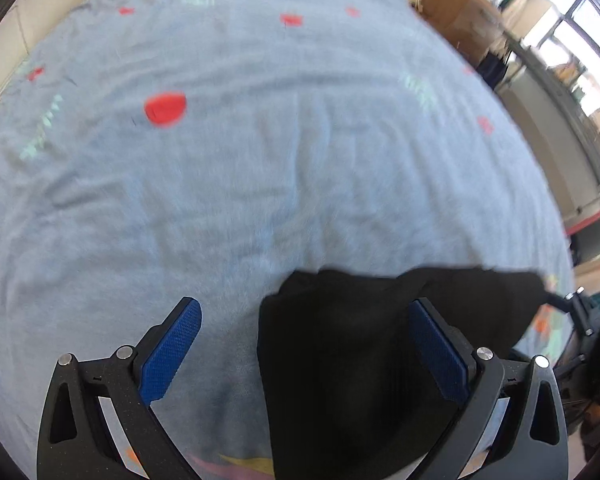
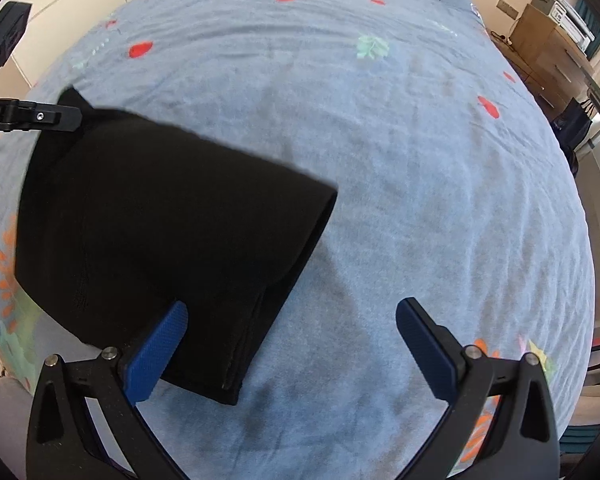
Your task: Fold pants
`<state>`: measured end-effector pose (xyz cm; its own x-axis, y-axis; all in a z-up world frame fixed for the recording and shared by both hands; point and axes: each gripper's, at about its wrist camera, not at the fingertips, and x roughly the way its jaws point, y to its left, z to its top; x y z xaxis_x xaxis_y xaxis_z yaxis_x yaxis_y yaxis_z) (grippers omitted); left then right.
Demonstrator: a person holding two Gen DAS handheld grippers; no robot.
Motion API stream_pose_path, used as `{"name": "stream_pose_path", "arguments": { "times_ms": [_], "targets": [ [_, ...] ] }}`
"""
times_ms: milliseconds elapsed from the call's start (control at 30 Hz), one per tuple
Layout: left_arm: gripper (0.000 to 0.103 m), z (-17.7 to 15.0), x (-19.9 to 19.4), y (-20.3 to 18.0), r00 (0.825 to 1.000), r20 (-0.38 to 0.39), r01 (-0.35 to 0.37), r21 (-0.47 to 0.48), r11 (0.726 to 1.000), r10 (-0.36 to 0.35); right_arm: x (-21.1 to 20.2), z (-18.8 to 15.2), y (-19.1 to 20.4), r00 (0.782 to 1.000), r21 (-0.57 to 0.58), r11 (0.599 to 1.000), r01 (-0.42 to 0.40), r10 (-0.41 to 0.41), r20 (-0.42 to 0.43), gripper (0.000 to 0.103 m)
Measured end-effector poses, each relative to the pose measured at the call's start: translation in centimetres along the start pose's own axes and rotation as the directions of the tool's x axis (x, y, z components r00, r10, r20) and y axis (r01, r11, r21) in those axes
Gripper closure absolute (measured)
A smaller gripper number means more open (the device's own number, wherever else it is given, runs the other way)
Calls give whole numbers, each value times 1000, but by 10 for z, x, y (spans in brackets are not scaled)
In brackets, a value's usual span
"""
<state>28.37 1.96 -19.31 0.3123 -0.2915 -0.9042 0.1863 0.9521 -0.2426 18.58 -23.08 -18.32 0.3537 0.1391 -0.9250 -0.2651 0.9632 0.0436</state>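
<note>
Left wrist view: rides behind the left gripper, looking forward and down across the blue bedspread, close above it; room furniture at upper right of frame.

Right wrist view: same arrangement behind the right gripper, also close over the bed.

Shared: bedspread and the black pants, lower right in the left view, left of frame in the right view.
</note>
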Motion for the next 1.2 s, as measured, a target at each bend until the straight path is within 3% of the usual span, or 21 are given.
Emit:
{"name": "stream_pose_path", "arguments": {
  "times_ms": [133, 267, 433, 767, 1000, 1200],
  "targets": [
    [1, 8, -17, 10, 998, 54, -31, -28, 999, 32, -14, 10, -7, 997, 92, 995, -33, 26, 68, 0],
    [1, 10, 12, 17, 995, 0, -101, -8, 995, 101, 10, 21, -5, 1000, 115, 993, 6, -9, 24, 0],
    [1, 7, 34, 35, 996, -12, -90, -68, 994, 89, 37, 20, -12, 1000, 136, 991, 23, -22, -9, 0],
    [1, 0, 44, 48, 996, -45, -82, -74, 994, 79, 42, 26, -7, 999, 82, 996, 29, -27, -22, 0],
    [1, 5, 2, 33, 999, 16, -50, -36, 998, 51, 14, 26, -2, 1000, 67, 997, 23, -24, 17, 0],
    [1, -26, -20, 4, 995, -11, 103, -22, 994, -103, -6, 20, 0, 997, 137, 989, -62, 54, 58, 0]
  ]
}}
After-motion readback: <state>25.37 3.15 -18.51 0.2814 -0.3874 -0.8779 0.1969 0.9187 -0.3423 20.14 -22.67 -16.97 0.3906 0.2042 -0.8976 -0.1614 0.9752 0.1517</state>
